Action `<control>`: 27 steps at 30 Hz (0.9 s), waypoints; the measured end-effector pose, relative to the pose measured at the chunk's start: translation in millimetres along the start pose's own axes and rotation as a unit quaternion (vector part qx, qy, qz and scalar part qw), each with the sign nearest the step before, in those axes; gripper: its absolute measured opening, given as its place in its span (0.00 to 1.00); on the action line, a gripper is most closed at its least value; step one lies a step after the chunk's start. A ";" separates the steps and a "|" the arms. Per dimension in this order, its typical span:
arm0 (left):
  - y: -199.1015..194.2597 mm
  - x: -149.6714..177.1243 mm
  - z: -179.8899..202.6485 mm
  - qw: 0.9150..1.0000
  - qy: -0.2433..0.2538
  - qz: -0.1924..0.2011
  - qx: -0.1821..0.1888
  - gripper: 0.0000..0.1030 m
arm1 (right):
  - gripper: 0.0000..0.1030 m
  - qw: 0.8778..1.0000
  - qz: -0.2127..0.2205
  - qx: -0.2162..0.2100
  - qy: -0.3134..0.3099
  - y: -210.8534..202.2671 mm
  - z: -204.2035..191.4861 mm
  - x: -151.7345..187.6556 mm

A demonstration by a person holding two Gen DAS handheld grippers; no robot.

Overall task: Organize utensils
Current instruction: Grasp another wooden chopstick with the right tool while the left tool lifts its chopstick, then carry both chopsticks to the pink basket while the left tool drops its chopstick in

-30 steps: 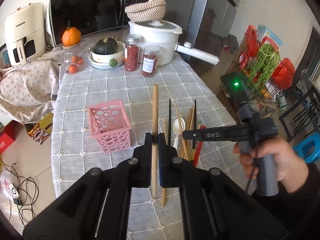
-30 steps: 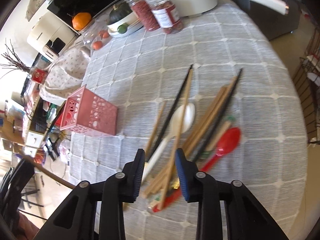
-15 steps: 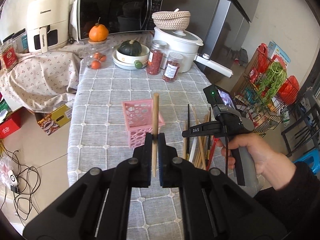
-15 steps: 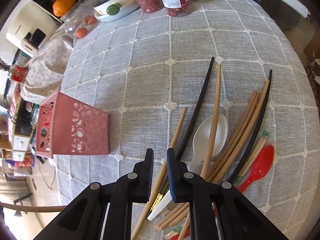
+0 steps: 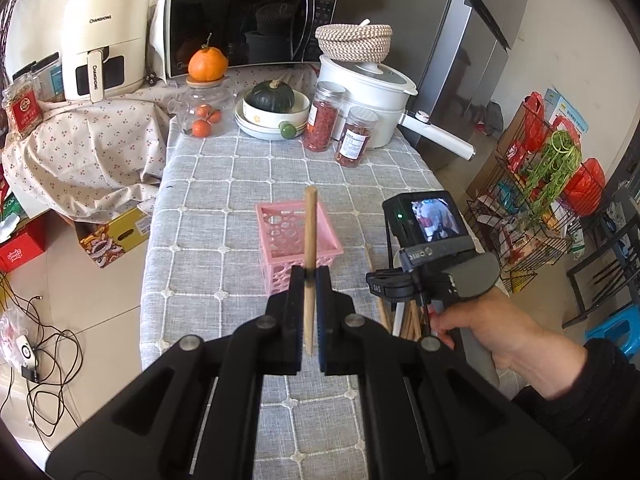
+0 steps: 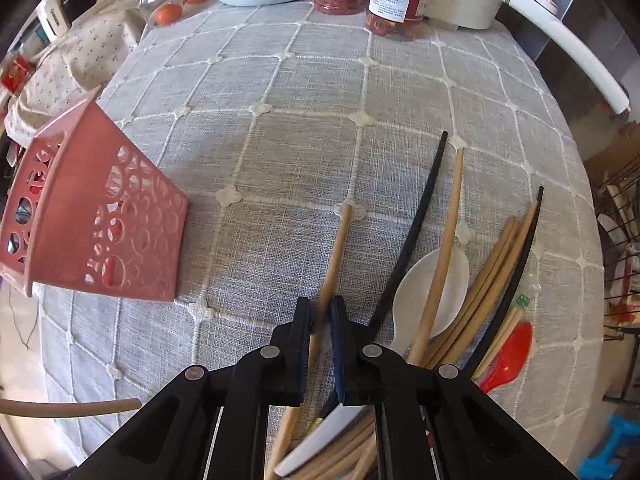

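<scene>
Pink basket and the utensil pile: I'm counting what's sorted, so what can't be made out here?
- Pink basket interior: left wrist view, held wooden chopstick crosses it; right wrist view shows only its outer wall.
- Pile's near ends: right wrist view, right gripper covers them.
- White spoon handle: right wrist view, under chopsticks and gripper.
- Red spoon handle: right wrist view, behind gripper.

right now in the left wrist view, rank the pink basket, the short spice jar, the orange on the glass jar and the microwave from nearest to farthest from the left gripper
1. Pink basket, just past the left gripper, which is shut on a wooden chopstick.
2. Short spice jar, farther up the table, to the right.
3. Orange, on the glass jar at the table's far end, left.
4. Microwave, behind everything, at the back.
</scene>
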State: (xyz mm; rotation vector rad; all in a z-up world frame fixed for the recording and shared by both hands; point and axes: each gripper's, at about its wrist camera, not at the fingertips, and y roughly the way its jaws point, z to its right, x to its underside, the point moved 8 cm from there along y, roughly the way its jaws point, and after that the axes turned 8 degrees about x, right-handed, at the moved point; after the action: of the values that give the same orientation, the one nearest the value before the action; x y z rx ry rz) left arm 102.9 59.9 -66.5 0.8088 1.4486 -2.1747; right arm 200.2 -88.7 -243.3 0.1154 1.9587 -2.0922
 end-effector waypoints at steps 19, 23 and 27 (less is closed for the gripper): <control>-61.3 -38.9 16.4 0.988 0.008 0.155 -0.008 0.06 | 0.06 0.943 0.284 -0.171 0.043 -215.9 49.6 19.7; -68.3 -50.8 12.5 0.980 0.008 0.196 -0.023 0.06 | 0.06 0.931 0.319 -0.173 0.043 -237.1 51.7 13.5; -58.6 -57.1 7.5 0.979 0.004 0.199 -0.031 0.06 | 0.06 0.929 0.325 -0.173 0.033 -239.2 48.7 11.1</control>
State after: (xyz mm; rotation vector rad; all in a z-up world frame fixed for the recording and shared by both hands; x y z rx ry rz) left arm 107.9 76.0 13.9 0.9896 1.2249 -1.8191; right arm 135.7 -127.1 -10.8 0.6677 1.9344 -1.3212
